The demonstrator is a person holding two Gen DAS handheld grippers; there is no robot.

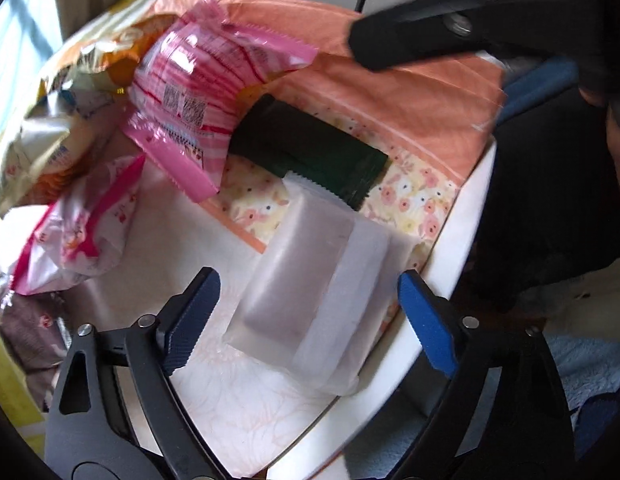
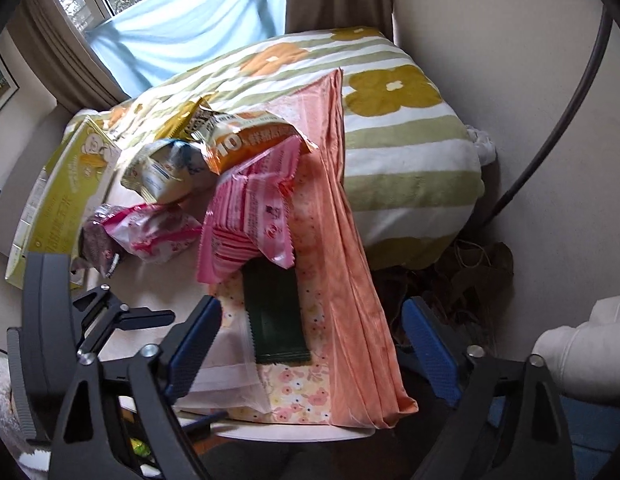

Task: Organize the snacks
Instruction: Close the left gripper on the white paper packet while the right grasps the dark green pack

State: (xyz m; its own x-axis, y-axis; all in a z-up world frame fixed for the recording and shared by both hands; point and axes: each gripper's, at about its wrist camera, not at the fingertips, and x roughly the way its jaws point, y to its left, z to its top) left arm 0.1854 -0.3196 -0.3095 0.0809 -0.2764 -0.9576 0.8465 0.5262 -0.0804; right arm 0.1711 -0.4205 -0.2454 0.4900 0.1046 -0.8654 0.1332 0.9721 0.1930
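White pkt [image 1: 310, 292] btwn wide-open L claw [image 1: 310, 316] | R claw [image 2: 314, 344] open, empty

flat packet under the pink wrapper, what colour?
Dark green packet, serrated ends; clearest in the right wrist view.

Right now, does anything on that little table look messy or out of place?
Yes. The snacks sit in a loose heap: the pink striped packet leans tilted over the dark green packet, and the orange bag lies crumpled on top. The translucent white packet lies askew near the table edge.
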